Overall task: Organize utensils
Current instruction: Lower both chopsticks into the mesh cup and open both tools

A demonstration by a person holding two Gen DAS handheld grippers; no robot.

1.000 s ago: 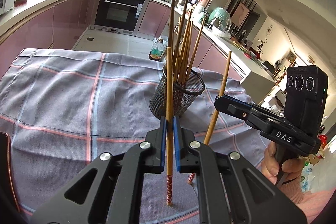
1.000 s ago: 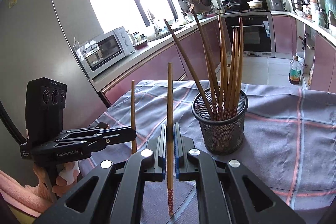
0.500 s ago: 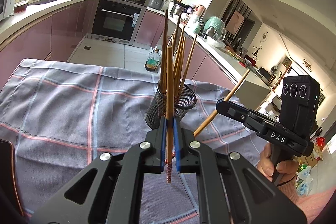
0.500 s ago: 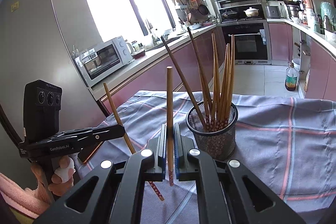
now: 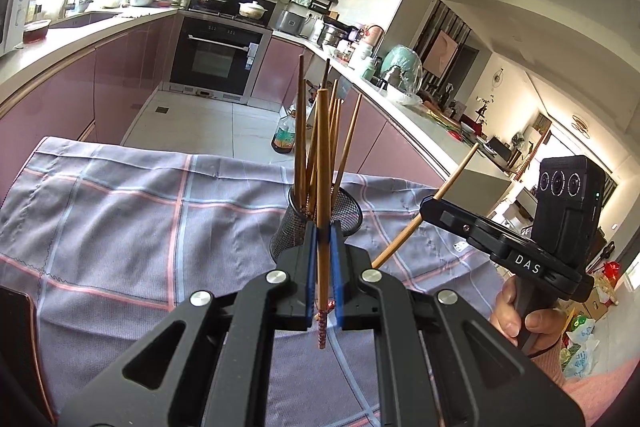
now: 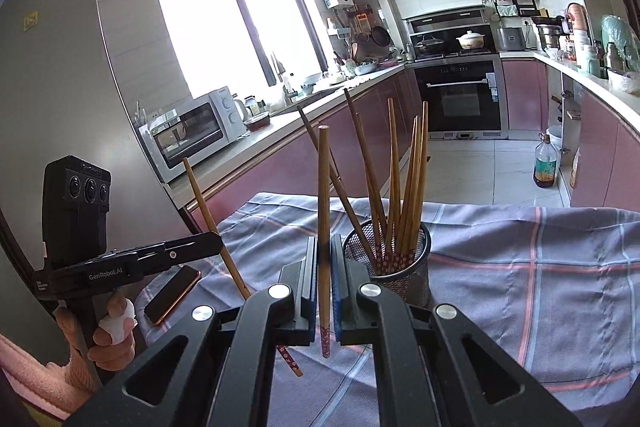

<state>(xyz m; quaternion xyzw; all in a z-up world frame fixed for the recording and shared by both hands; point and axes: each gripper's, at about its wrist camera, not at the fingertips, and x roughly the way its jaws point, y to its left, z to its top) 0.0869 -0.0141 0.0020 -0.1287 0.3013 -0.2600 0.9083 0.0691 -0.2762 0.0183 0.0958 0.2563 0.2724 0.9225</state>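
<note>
A black mesh holder (image 5: 349, 211) (image 6: 405, 270) stands on the checked cloth with several wooden chopsticks (image 6: 412, 179) upright in it. My left gripper (image 5: 323, 259) is shut on one chopstick (image 5: 322, 163), held upright above the cloth just in front of the holder. My right gripper (image 6: 325, 275) is shut on another chopstick (image 6: 323, 195), upright, left of the holder. In the left wrist view the right gripper's chopstick (image 5: 428, 205) leans to the right. In the right wrist view the left gripper's chopstick (image 6: 216, 223) leans to the left.
The purple checked cloth (image 5: 120, 203) (image 6: 540, 267) covers the table. A phone (image 6: 172, 294) lies on it at the left near the left hand. Kitchen counters, an oven and an oil bottle (image 6: 545, 163) on the floor lie beyond the table.
Both grippers have risen with their chopsticks, lifting the patterned tips off the cloth. Seen from the other camera, each chopstick has gone from upright to leaning.
</note>
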